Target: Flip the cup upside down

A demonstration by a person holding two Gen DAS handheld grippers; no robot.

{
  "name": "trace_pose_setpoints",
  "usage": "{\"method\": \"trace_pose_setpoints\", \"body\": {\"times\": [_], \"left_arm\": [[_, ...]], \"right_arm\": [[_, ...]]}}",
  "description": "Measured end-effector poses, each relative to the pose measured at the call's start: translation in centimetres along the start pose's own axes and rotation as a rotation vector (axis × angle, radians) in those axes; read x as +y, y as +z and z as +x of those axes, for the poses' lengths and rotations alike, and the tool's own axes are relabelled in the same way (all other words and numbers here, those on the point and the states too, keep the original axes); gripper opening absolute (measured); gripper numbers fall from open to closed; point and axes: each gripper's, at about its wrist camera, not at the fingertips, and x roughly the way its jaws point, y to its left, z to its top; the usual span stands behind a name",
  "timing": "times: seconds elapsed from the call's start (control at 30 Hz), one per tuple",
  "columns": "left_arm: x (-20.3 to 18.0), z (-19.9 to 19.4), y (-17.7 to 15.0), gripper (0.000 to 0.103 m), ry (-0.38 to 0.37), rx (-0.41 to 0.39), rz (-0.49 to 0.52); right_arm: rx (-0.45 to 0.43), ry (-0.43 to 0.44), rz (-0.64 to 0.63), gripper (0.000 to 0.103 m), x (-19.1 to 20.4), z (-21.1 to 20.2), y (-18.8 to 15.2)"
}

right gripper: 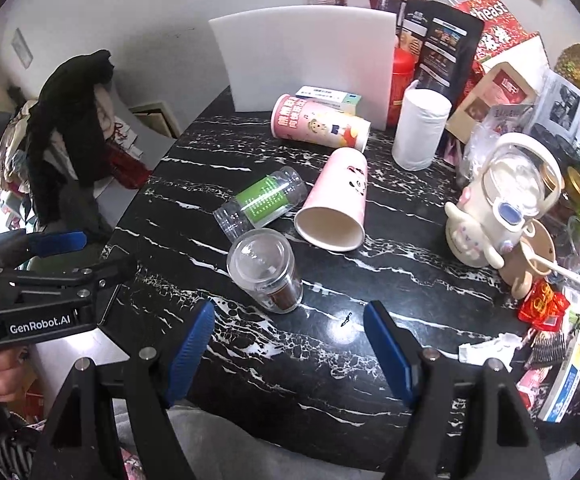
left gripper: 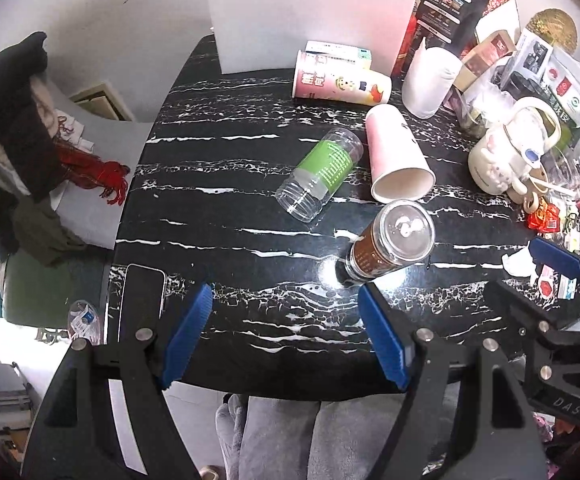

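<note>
The pink paper cup (right gripper: pixel 336 204) lies on its side on the black marble table (right gripper: pixel 290 360), mouth toward the camera, beyond both claws. The right gripper (right gripper: pixel 290 344) and the left gripper (left gripper: pixel 285 332) are spread wide, holding nothing, with a brown-labelled clear jar (right gripper: pixel 265 270) between them and the cup.

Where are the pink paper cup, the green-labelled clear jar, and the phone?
pink paper cup (right gripper: pixel 340 196), right wrist view, on its side wall
green-labelled clear jar (left gripper: pixel 324 168), left wrist view, on its label
phone (left gripper: pixel 141 300), left wrist view, on its screen

Glossy black marble-look table (left gripper: pixel 217 240) carries a matt paper cup (left gripper: pixel 398 156) and clear plastic jars (left gripper: pixel 320 174).
</note>
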Motion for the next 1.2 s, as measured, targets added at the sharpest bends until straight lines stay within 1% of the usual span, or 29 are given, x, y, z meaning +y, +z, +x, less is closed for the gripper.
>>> {"method": "trace_pose_setpoints", "body": {"times": [0.1, 0.33, 1.2], "left_arm": [[-0.1, 0.2, -0.3, 0.074, -0.001, 0.014, -0.013], [-0.5, 0.3, -0.6, 0.074, 0.009, 0.014, -0.018], [-0.6, -0.2, -1.0, 0.075, 0.026, 0.011, -0.014]], "right_arm": [[0.002, 0.004, -0.005, 0.077, -0.3, 0.1, -0.2], [0.014, 0.016, 0.011, 0.077, -1.1, 0.3, -0.6], [0.032, 0.039, -0.003, 0.077, -0.6, 0.8, -1.0]]}}
